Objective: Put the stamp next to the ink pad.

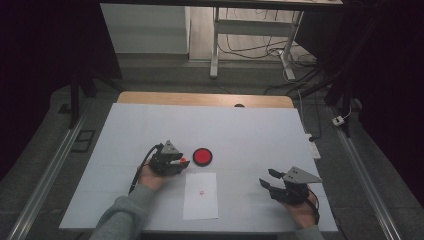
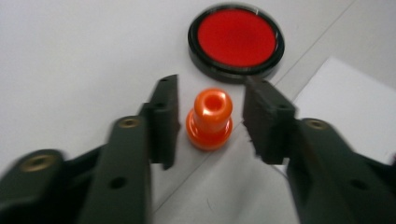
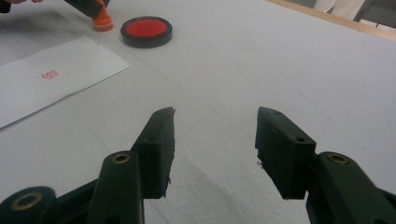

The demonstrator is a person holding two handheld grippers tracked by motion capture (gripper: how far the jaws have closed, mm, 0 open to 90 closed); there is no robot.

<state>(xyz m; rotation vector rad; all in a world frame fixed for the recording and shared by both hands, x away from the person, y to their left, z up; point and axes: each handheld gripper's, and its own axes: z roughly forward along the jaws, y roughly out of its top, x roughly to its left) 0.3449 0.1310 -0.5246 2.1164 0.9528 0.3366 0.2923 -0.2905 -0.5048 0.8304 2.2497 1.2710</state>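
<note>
A white surface [image 1: 250, 130] has a wood edge at the back. Behind it, on the floor, stand metal desk legs [image 1: 215, 45] and loose cables [image 1: 260, 50].

black claws [image 1: 181, 161], brass screws, grey sleeve [image 1: 122, 215]

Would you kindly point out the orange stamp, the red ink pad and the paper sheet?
orange stamp [image 2: 209, 119], left gripper view, its handle.
red ink pad [image 2: 236, 37], left gripper view, its red surface.
paper sheet [image 1: 200, 202], high view, its blank lower half.

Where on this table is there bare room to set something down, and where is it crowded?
Free: the far half of the table beyond the ink pad, and the stretch between the paper and the right tongs. Crowded: around the left tongs, where stamp, pad and paper cluster.
</note>
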